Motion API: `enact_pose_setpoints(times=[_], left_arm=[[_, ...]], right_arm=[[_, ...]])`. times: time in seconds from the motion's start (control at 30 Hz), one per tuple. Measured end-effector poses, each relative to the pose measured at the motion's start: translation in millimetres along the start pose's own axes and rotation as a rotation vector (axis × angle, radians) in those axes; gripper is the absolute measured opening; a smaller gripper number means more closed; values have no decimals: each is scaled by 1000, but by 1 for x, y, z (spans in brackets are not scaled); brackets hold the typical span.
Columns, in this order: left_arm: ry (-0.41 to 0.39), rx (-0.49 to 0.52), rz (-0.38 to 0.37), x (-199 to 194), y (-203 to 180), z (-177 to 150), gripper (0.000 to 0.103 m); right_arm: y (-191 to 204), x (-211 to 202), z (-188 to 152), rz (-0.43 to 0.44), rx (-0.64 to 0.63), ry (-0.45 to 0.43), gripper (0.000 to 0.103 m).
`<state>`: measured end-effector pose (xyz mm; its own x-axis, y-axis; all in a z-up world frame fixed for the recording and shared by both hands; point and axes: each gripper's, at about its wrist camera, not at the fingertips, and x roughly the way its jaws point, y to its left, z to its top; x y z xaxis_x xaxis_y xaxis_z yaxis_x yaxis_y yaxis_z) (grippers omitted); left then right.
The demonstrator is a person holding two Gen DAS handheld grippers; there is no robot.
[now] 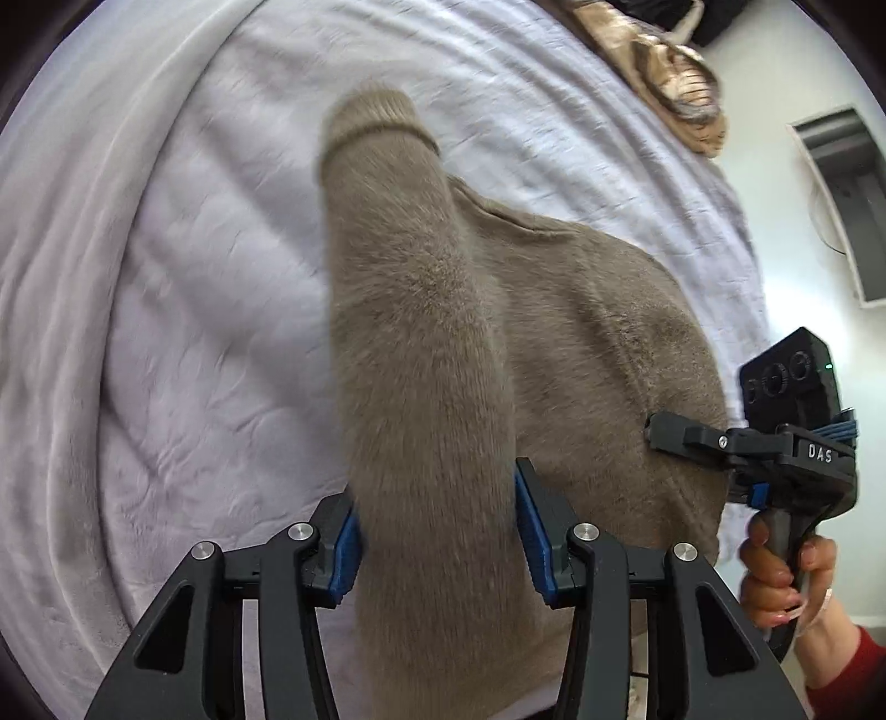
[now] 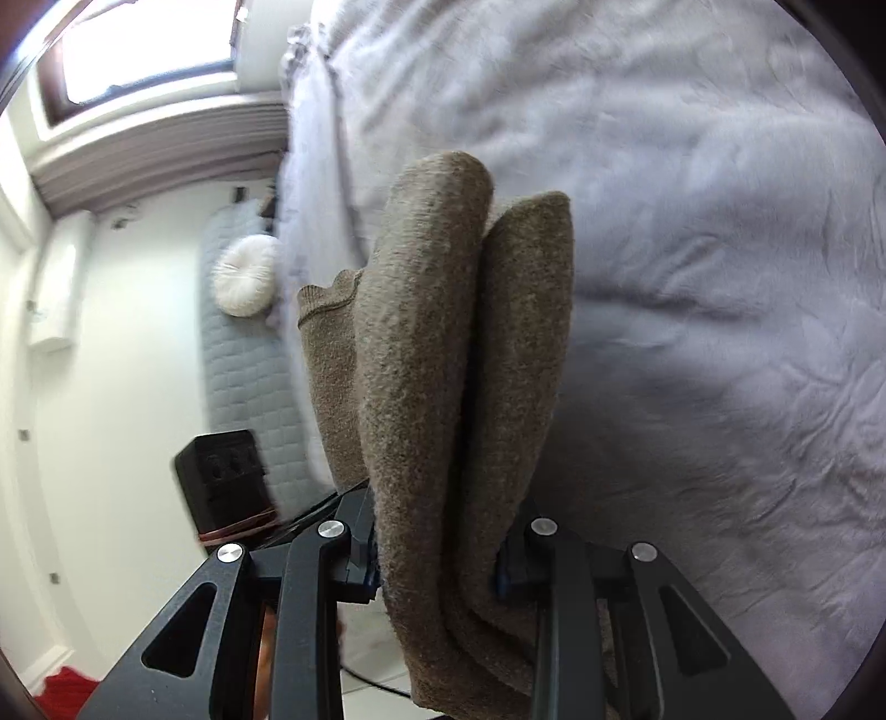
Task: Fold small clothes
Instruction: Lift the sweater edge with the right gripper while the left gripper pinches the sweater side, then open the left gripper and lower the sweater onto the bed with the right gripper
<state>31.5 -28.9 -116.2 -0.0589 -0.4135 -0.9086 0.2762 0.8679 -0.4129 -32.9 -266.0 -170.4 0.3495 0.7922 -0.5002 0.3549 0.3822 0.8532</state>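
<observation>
A fuzzy taupe sweater (image 1: 581, 332) hangs between both grippers above a pale lilac blanket (image 1: 194, 332). My left gripper (image 1: 437, 531) is shut on a thick bunched fold that runs up to a ribbed cuff (image 1: 371, 119). In the right wrist view the right gripper (image 2: 440, 559) is shut on several doubled layers of the same sweater (image 2: 443, 360), which stand up in front of the lens. The right gripper (image 1: 686, 435) also shows at the right of the left wrist view, clamped on the sweater's edge and held by a hand (image 1: 775, 570) with a red sleeve.
The blanket (image 2: 692, 277) covers a bed under both views. A brown patterned cloth (image 1: 664, 72) lies at the bed's far edge. Left of the bed are a white wall, a window (image 2: 149, 50), a round white cushion (image 2: 246, 274) and a quilted grey headboard (image 2: 249, 376). The left gripper's black camera box (image 2: 227, 482) shows low left.
</observation>
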Motion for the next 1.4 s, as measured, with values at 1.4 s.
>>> enact_pose_setpoints(times=[1.4], left_arm=[[-150,73,245,-31,-4,-21,55]], right_arm=[[-7,-36,-42,-648,-238,-41,7]])
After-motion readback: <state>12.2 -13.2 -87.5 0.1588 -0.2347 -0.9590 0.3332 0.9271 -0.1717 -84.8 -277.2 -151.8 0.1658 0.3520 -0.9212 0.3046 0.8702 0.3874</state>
